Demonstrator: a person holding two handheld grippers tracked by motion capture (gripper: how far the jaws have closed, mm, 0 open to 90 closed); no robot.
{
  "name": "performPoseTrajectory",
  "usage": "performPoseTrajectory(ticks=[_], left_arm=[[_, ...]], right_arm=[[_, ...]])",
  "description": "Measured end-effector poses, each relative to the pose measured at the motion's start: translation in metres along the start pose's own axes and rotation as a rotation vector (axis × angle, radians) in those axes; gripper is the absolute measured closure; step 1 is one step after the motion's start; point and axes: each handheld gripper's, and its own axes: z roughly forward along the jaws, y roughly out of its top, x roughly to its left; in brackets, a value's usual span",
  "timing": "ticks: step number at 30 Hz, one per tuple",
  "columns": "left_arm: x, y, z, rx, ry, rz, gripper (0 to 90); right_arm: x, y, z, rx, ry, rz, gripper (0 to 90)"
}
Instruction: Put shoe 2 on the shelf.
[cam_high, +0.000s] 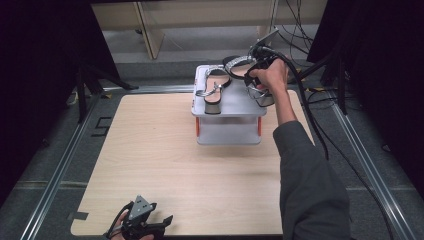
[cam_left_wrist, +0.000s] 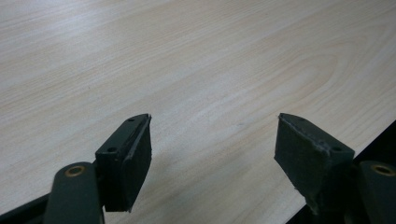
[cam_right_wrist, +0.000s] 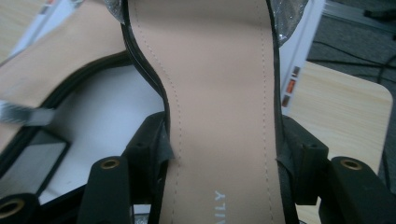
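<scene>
Left gripper: nearest the high camera, at the table's near edge in the person's left hand; its jaws stand wide apart with only bare wood between them, as the left gripper view shows.
Room: dark curtains hang at both sides; grey floor with metal rails runs along the table; pale furniture stands at the back; black cables trail across the floor on the right.
Table: light wood grain with rounded corners.
Shoe rack: a white two-tier stand at the far middle of the table, with small orange marks on its legs.
Right arm: a grey sleeve reaches from the bottom right up to the rack.
Right gripper: over the right part of the rack's top shelf, jaws clamped on the held sandal's two sides across its narrow waist, as the right gripper view shows.
Held sandal: beige insole with black edging and a glittery strap at the toe, just above the right part of the top shelf.
Second sandal: lies on the left part of the top shelf, black block heel toward the camera, just beside the held one.
</scene>
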Motion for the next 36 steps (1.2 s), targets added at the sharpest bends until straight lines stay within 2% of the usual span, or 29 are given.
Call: performPoseTrajectory(ticks=[1, 2, 3, 6, 7, 8, 9, 11, 12, 13, 15, 16, 17, 18, 19, 22, 23, 24, 25, 26, 27, 28, 30, 31, 33, 34, 35, 36], left_arm=[[0.001, 0.000, 0.000, -0.003, -0.004, 0.005, 26.8], [0.001, -0.001, 0.000, 0.001, -0.004, 0.008, 26.8], [0.001, 0.000, 0.000, 0.007, -0.003, 0.008, 26.8], [0.000, 0.000, 0.000, -0.004, -0.001, 0.000, 26.8], [0.001, -0.001, 0.000, 0.001, -0.005, 0.009, 26.8], [0.001, -0.001, 0.001, 0.010, 0.011, 0.008, 26.8], [0.000, -0.001, 0.001, 0.003, -0.003, 0.000, 26.8], [0.000, -0.001, 0.002, -0.001, -0.004, 0.002, 26.8], [0.001, -0.001, 0.001, 0.007, -0.006, 0.015, 26.8], [0.000, -0.001, 0.001, 0.007, -0.006, -0.001, 26.8], [0.001, -0.001, 0.001, 0.010, -0.003, 0.008, 26.8], [0.001, -0.001, 0.001, 0.010, -0.003, 0.008, 26.8], [0.001, -0.001, 0.001, 0.008, 0.007, 0.002, 26.8], [0.001, -0.001, 0.000, 0.010, -0.005, -0.001, 26.8], [0.000, -0.001, 0.001, 0.008, -0.008, -0.004, 26.8], [0.000, -0.001, 0.002, 0.003, -0.008, 0.004, 26.8], [0.000, -0.001, 0.002, 0.014, 0.005, 0.013, 26.8], [0.000, -0.001, 0.002, 0.012, 0.003, 0.014, 26.8], [0.000, -0.001, 0.001, 0.008, -0.008, 0.004, 26.7], [0.000, -0.001, 0.001, 0.008, -0.008, 0.004, 26.7], [0.000, -0.001, 0.002, 0.009, -0.005, 0.010, 26.7], [0.000, -0.002, 0.002, 0.018, 0.003, 0.015, 26.7], [-0.001, -0.001, 0.001, 0.007, -0.007, 0.004, 26.7], [0.000, -0.001, 0.001, 0.016, 0.007, 0.017, 26.6], [0.000, -0.001, 0.001, 0.017, 0.007, 0.017, 26.7], [0.000, -0.001, 0.001, 0.019, 0.007, 0.016, 26.6], [0.000, -0.001, 0.002, 0.022, 0.008, 0.016, 26.6], [0.000, -0.001, 0.001, 0.018, 0.003, 0.015, 26.6]], right_arm=[[-0.003, 0.001, 0.006, 0.006, -0.016, 0.015, 42.0], [-0.005, 0.001, 0.008, 0.006, -0.025, 0.002, 42.0], [-0.005, 0.002, 0.011, 0.017, -0.024, 0.047, 42.0], [-0.009, 0.002, 0.016, 0.013, -0.044, 0.049, 41.9], [-0.008, 0.003, 0.020, 0.031, -0.064, 0.074, 41.9], [-0.008, 0.003, 0.020, 0.031, -0.064, 0.074, 41.9], [-0.009, 0.004, 0.022, 0.039, -0.068, 0.078, 42.0], [-0.008, 0.005, 0.024, 0.040, -0.079, 0.090, 41.9], [-0.008, 0.006, 0.028, 0.046, -0.095, 0.086, 41.9], [-0.009, 0.007, 0.031, 0.056, -0.094, 0.093, 42.0], [-0.008, 0.008, 0.038, 0.058, -0.105, 0.123, 41.8], [-0.008, 0.008, 0.038, 0.058, -0.105, 0.123, 41.8], [-0.007, 0.008, 0.043, 0.070, -0.127, 0.122, 41.1], [-0.007, 0.008, 0.043, 0.070, -0.127, 0.122, 41.1], [-0.005, 0.010, 0.044, 0.058, -0.125, 0.144, 41.1], [-0.003, 0.010, 0.043, 0.061, -0.132, 0.153, 40.2], [-0.003, 0.010, 0.042, 0.073, -0.093, 0.151, 34.1], [-0.003, 0.010, 0.042, 0.073, -0.093, 0.151, 34.1], [-0.003, 0.011, 0.037, 0.065, -0.056, 0.188, 32.6], [-0.003, 0.011, 0.037, 0.065, -0.056, 0.188, 32.6], [-0.005, 0.010, 0.033, 0.065, -0.010, 0.207, 27.4], [-0.006, 0.009, 0.032, 0.075, 0.005, 0.208, 27.1], [-0.008, 0.009, 0.030, 0.072, 0.016, 0.213, 27.0], [-0.012, 0.009, 0.021, 0.017, 0.038, 0.233, 30.6], [-0.013, 0.009, 0.018, 0.002, 0.047, 0.239, 30.6], [-0.014, 0.009, 0.015, 0.003, 0.056, 0.231, 30.3], [-0.018, 0.011, 0.011, -0.017, 0.059, 0.205, 29.8], [-0.018, 0.011, 0.011, -0.017, 0.059, 0.205, 29.8]])
